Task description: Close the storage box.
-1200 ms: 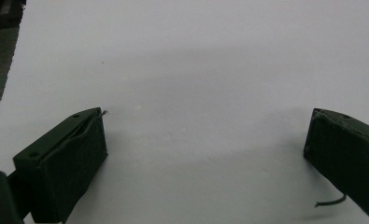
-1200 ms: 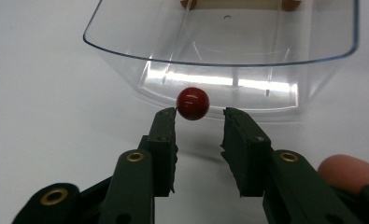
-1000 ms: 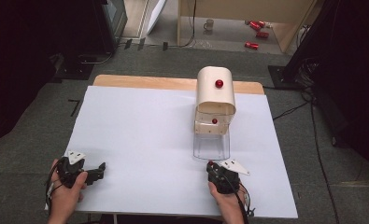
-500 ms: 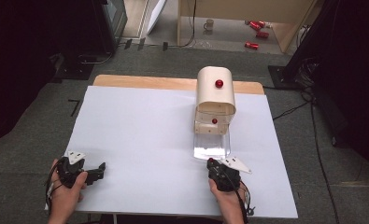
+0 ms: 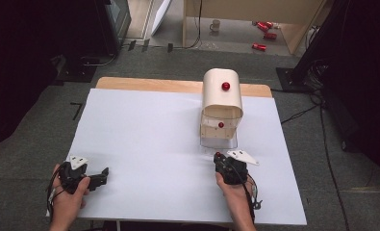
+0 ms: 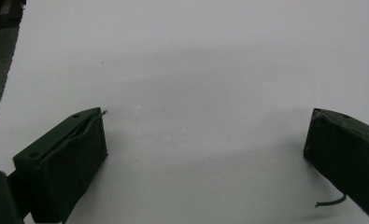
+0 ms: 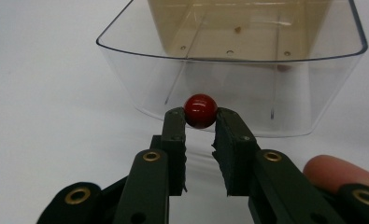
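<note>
Red ball [image 7: 200, 111] pinched in right claw [image 7: 200, 122] before clear plastic tray [image 7: 126, 56], seemingly lifted off surface [image 5: 144, 139]; left claw [image 6: 205, 140] held wide.

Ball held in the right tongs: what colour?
Glossy red ball, clearest in the right gripper view.

Small glossy red ball [image 7: 200, 110] sat pinched between the jaw tips, raised just before the clear drawer's [image 7: 229, 88] curved front wall.
</note>
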A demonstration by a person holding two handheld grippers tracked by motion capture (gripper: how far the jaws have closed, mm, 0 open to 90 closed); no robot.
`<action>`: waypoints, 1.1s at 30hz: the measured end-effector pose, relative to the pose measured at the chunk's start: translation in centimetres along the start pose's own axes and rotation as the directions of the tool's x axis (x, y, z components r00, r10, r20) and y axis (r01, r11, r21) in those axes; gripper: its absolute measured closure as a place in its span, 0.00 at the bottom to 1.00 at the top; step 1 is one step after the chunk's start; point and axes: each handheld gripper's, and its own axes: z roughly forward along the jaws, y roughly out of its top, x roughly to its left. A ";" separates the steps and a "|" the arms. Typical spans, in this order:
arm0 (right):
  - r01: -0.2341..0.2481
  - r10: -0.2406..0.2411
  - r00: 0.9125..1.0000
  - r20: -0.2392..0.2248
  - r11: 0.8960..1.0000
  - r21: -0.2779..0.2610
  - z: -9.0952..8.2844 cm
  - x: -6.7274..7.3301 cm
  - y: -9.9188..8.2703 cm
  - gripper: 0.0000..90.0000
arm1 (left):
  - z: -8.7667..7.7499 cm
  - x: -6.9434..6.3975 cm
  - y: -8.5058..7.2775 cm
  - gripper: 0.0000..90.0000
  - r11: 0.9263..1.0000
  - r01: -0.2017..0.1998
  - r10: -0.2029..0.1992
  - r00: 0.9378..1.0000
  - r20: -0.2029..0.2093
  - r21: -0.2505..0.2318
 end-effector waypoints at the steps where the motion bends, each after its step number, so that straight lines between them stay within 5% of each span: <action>1: 0.000 0.000 1.000 0.000 1.000 0.000 0.0 0.0 0.0 0.84 | 0.0 0.0 0.0 0.00 1.000 0.000 0.000 1.000 0.000 0.000; 33: 0.004 -0.004 0.999 0.044 1.000 0.000 4.3 -1.0 2.9 0.84 | 0.0 0.0 0.0 0.00 1.000 0.000 0.000 1.000 0.000 0.000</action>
